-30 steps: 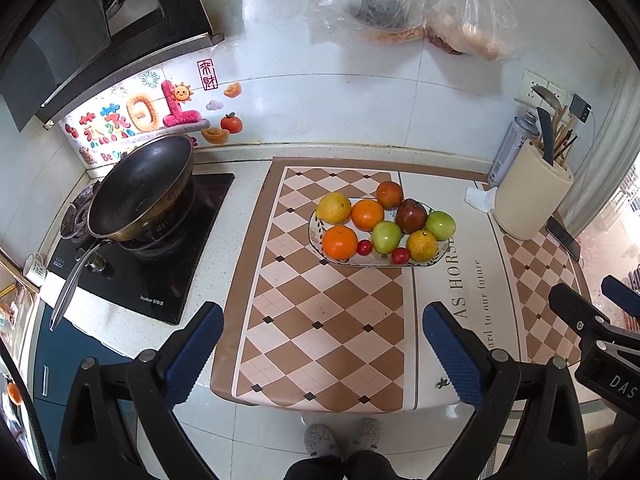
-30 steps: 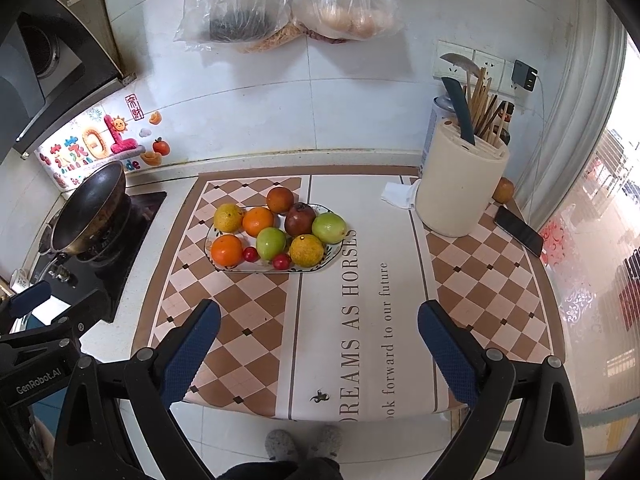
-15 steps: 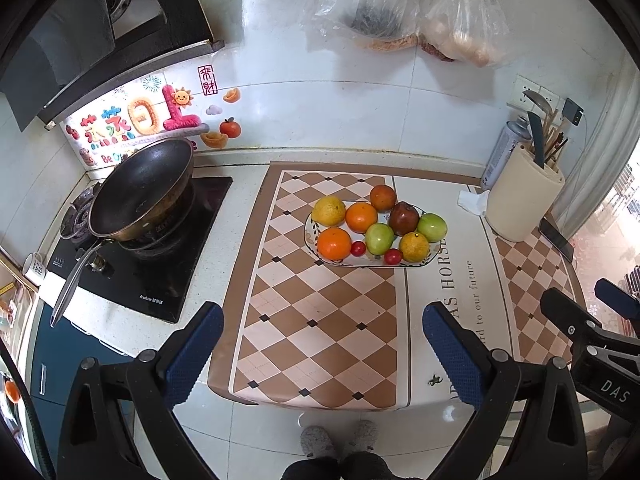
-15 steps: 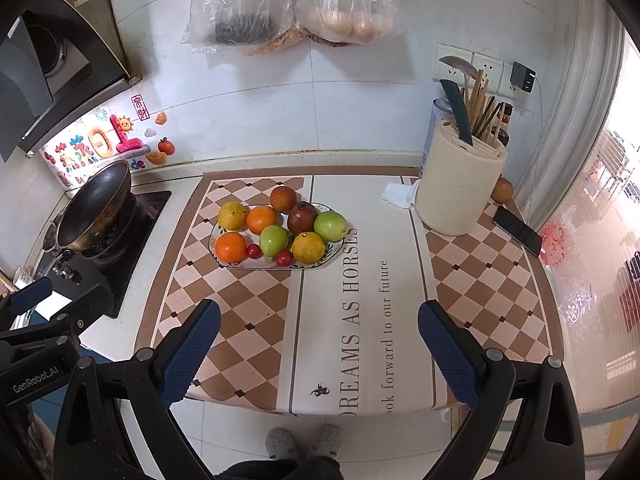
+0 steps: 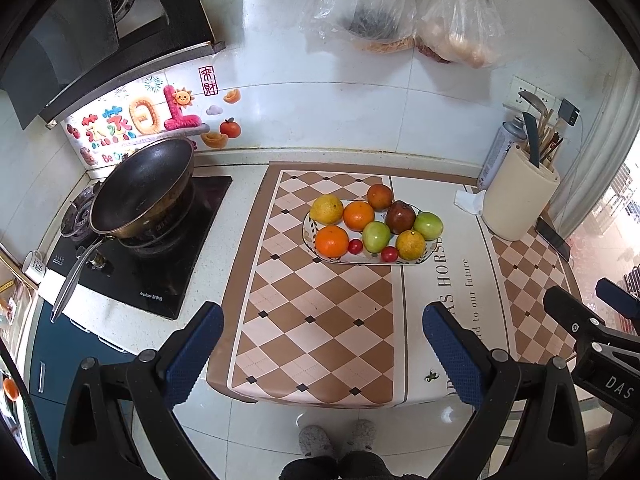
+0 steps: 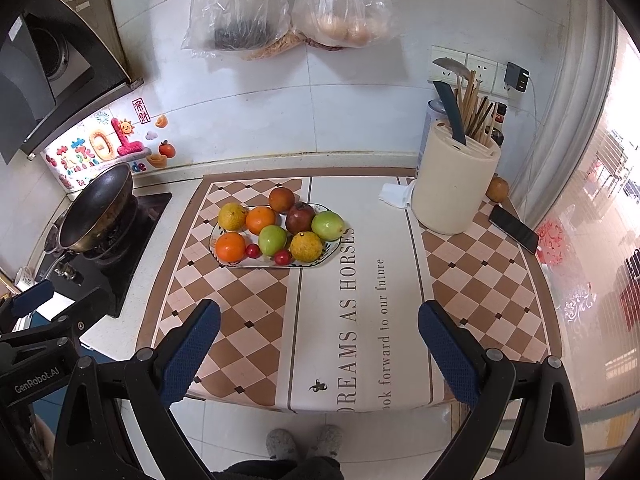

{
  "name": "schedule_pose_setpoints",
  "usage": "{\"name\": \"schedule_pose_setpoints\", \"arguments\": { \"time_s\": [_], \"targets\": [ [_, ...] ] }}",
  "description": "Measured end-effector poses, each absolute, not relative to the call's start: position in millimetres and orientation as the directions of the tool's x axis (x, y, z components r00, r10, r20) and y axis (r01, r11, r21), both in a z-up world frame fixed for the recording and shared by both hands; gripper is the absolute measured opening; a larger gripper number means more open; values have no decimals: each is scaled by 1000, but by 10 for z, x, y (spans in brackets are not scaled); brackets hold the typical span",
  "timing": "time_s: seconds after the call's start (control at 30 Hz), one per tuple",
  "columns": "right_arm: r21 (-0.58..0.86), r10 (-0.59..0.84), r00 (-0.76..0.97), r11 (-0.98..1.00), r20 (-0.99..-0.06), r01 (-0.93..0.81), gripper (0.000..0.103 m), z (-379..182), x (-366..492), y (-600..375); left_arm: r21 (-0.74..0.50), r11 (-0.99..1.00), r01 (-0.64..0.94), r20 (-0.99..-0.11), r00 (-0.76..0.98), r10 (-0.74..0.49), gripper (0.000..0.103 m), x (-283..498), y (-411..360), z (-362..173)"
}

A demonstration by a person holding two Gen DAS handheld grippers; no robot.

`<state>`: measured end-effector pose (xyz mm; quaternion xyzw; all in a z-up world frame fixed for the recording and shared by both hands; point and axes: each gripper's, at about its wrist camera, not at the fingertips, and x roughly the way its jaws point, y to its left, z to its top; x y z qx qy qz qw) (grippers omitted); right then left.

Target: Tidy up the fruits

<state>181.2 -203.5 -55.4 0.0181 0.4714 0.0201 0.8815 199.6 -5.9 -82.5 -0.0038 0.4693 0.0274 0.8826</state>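
Note:
A white oval plate (image 5: 429,255) (image 6: 332,255) sits on the checked mat and holds several fruits: oranges (image 5: 331,241) (image 6: 230,246), green apples (image 5: 376,236) (image 6: 272,240), a dark red apple (image 5: 401,216) (image 6: 300,217), yellow citrus (image 5: 326,209) (image 6: 306,246) and small red tomatoes (image 5: 355,245) (image 6: 282,257). My left gripper (image 5: 323,344) hangs open above the mat's front edge, well short of the plate. Just as open and empty, my right gripper (image 6: 319,340) hovers over the mat's white band, also short of the plate.
A black wok (image 5: 144,188) (image 6: 96,208) rests on the stove at the left. A cream utensil holder (image 5: 518,196) (image 6: 454,184), a phone (image 6: 513,229), a lone orange fruit (image 6: 497,189) and a tissue (image 6: 396,194) stand at the right. Plastic bags (image 6: 288,4) hang on the wall.
Both grippers have pulled back and up from the counter, so the plate and mat look smaller and farther. Nothing on the counter has moved.

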Motion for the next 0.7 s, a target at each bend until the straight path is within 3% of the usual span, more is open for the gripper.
{"name": "schedule_pose_setpoints", "arguments": {
  "time_s": [0.7],
  "targets": [
    [60, 64, 558, 998, -827, -26, 101, -523, 1768, -2007, 14, 998, -57, -822, 568, 44, 102, 1879, -26, -744]
  ]
}}
